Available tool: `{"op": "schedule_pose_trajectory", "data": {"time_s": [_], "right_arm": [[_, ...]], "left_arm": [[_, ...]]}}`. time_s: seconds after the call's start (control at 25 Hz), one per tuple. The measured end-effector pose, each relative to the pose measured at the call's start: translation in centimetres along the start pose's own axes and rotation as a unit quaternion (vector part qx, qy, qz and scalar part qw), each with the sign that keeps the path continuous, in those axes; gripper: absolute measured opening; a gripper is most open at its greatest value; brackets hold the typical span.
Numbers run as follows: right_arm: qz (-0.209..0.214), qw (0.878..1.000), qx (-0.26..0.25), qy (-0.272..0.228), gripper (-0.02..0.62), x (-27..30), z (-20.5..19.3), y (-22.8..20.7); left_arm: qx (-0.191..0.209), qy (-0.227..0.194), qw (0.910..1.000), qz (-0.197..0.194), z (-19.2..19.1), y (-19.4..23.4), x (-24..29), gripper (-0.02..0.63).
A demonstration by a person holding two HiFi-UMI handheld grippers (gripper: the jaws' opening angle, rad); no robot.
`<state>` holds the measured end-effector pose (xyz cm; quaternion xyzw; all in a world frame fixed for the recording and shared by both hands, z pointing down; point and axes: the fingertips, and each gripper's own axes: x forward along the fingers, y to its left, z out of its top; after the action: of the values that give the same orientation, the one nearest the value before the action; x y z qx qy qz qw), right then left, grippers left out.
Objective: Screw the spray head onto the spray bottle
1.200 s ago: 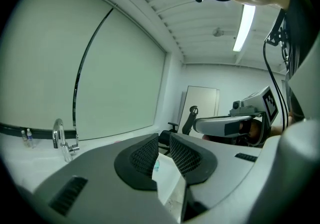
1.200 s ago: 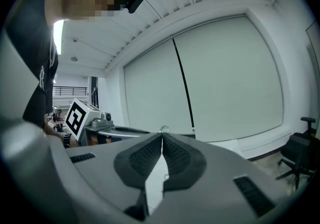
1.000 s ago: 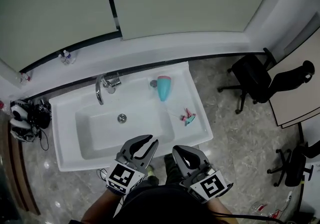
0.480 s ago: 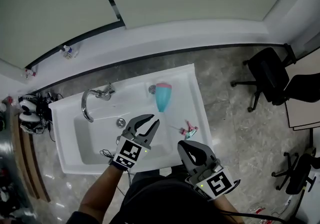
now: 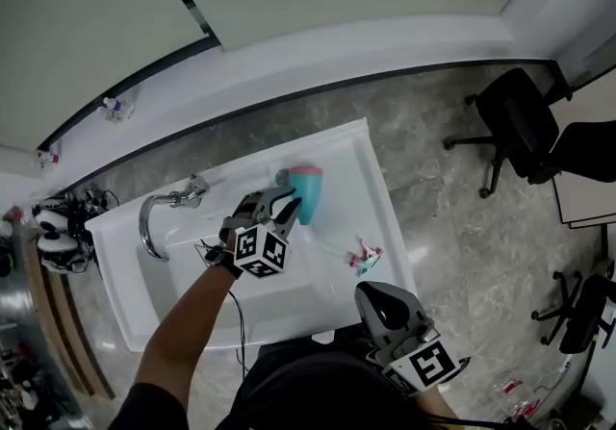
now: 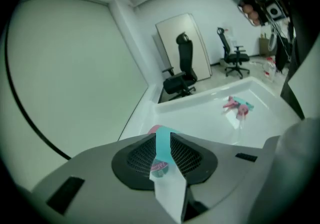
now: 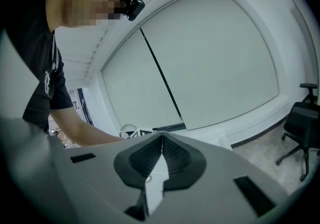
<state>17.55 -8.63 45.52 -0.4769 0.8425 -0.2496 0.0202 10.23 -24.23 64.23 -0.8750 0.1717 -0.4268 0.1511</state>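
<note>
Spray bottle [image 5: 310,192] looks light, rigid, likely slippery; I should grasp it mid-body. My left gripper [image 5: 279,199] and right gripper [image 5: 372,291] jaws are together, empty.

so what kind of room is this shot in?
Probably an office or lab mock-up rather than a real bathroom. A white sink with a chrome faucet stands away from the wall on a marbled floor, and a black office chair sits off to its right.
</note>
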Motion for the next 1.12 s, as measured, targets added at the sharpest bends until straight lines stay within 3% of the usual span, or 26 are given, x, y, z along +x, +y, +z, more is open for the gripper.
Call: {"op": "schedule_pose_trajectory", "data": {"time_s": [0.12, 0.24, 0.4, 0.48, 1.12], "right_arm": [[-0.013, 1.0, 0.003, 0.013, 0.002, -0.1, -0.6, -0.9], [-0.017, 1.0, 0.017, 0.003, 0.002, 0.0, -0.2, -1.6], [-0.025, 0.999, 0.024, 0.014, 0.002, -0.1, -0.9, -2.6], [-0.027, 0.999, 0.028, 0.015, 0.002, 0.0, -1.1, -2.8], [-0.036, 0.998, 0.05, 0.018, 0.002, 0.1, -1.6, -4.7]], "left_arm": [[0.125, 0.029, 0.9916, -0.017, -0.6, -0.7, 1.4, 0.106], [0.248, 0.059, 0.9664, -0.031, -1.2, -1.7, 2.5, 0.168], [0.335, 0.083, 0.9378, -0.037, -2.4, -2.3, 3.6, 0.227], [0.348, 0.089, 0.9318, -0.049, -2.6, -2.4, 4.3, 0.298], [0.292, 0.14, 0.9411, -0.097, -3.8, -0.6, 8.2, 0.316]]}}
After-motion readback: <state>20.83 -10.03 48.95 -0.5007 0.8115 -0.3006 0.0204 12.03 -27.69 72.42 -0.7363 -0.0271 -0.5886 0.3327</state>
